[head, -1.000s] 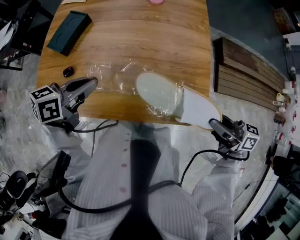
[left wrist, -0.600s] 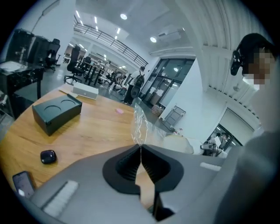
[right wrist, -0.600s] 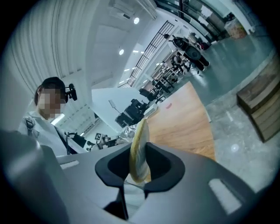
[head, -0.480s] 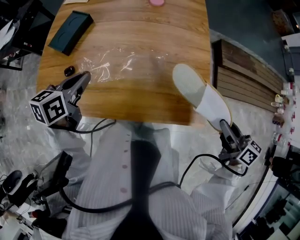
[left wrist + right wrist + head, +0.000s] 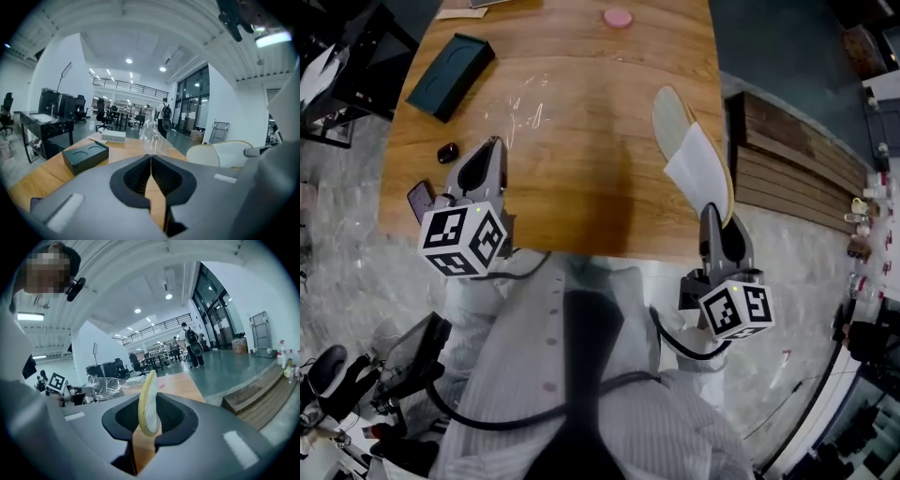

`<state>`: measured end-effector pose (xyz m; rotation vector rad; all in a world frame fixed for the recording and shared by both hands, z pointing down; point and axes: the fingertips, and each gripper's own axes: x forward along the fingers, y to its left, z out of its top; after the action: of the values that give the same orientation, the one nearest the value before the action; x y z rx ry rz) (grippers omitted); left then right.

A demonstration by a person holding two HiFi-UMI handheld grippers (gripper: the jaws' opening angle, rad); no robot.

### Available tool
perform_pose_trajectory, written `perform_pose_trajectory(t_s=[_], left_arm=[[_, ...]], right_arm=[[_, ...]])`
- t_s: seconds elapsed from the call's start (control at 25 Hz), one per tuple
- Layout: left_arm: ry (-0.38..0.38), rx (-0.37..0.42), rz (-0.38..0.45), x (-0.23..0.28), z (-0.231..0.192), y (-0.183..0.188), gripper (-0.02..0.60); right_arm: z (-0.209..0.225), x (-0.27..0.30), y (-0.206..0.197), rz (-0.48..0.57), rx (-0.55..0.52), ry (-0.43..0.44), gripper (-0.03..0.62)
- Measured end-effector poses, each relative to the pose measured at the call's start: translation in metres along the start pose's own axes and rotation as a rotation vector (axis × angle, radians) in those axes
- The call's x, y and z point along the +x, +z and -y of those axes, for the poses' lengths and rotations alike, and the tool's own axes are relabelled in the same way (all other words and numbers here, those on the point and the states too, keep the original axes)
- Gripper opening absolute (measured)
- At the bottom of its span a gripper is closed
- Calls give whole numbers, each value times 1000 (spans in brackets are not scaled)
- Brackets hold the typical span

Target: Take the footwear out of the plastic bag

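The wooden desk (image 5: 581, 187) fills the far half of the head view. Over its right edge, the pale slipper (image 5: 694, 155) stands on edge, well apart from the bag, its near end pinched between the right gripper's (image 5: 715, 217) jaws. At the left, the left gripper's (image 5: 490, 150) jaws are pressed together on the clear plastic bag (image 5: 520, 112), which trails away across the desk. A dark green box (image 5: 450, 64) lies far left.
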<state>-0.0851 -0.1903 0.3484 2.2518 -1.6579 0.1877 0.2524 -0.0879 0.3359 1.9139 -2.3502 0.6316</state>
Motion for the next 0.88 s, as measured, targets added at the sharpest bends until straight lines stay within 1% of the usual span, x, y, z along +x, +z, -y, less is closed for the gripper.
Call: perform_pose_trajectory(t_s=[0.12,0.32,0.56,0.88], left_arm=[[-12,36,31,2,22,1,6],[-75,66,33,6,49,-1,6],[-94,74,32,6,59,-2,6],[-109,79,31,7,65,-2,6]], right_arm=[[-26,14,8,48,-68,-20,91],[-51,22,12,64,-54,9,89],[-53,17,11,57,-90,-12,87],[-56,16,12,57,-93,8,84]])
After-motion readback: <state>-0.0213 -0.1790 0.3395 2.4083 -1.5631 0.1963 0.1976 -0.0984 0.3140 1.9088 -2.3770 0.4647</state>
